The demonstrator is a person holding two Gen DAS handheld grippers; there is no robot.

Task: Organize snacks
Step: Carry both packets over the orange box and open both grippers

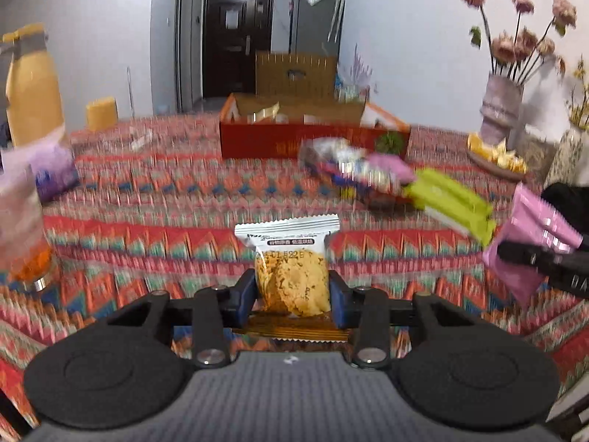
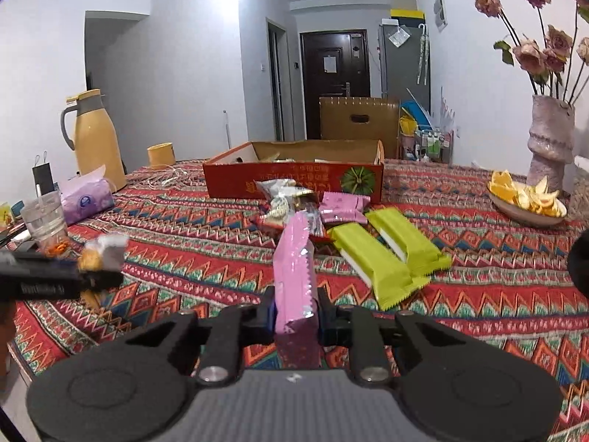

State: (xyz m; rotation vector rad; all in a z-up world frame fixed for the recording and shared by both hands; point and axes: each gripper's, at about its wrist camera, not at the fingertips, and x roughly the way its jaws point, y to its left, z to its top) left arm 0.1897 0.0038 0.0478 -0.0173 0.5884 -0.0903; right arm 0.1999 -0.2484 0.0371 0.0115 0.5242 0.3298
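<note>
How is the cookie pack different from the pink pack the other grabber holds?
The cookie pack is see-through with a white top, showing a brown cookie; the pink pack hides what's inside. The cookie pack is short and plump; the pink pack is long and slim. The left gripper holds the cookie pack, the right gripper the pink one. Both stand upright, pinched low.

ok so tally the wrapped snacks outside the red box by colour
pink packets: 2, one held in the right jaws, one on the cloth
green packets: 2
clear cookie packet: 1, in the left jaws
mixed pile: uncountable
total: 5
</note>
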